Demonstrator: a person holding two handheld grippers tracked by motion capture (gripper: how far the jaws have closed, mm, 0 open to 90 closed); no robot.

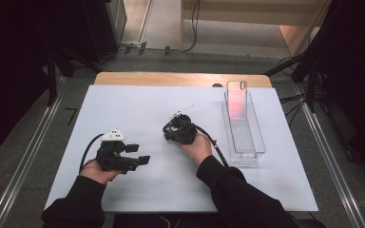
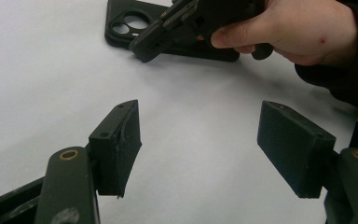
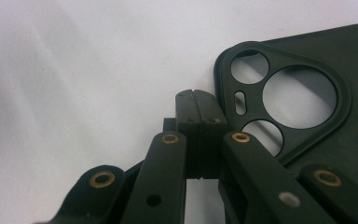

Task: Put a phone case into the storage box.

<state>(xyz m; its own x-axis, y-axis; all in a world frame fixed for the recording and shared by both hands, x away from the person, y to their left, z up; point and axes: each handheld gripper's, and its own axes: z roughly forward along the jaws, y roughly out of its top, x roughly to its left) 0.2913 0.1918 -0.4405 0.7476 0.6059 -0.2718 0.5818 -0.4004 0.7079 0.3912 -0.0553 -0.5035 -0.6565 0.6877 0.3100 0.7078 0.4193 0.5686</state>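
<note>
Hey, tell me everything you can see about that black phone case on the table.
The black phone case looks like matte plastic or rubber, lying flat on the white table. Its raised camera surround has three round cutouts and one small slot. The right gripper, fingers shut together, sits at the camera corner; whether it touches can't be told. The left gripper stands open, apart from it.

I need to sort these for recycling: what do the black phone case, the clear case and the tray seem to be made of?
Black phone case: matte, evenly dull surface with moulded camera cut-outs, probably soft plastic or silicone. Clear case: see-through and glossy, with a pink tint showing through it, likely thin plastic. Tray: transparent walls with bright edges and a ribbed floor, apparently rigid acrylic-type plastic; glass cannot be ruled out.
</note>
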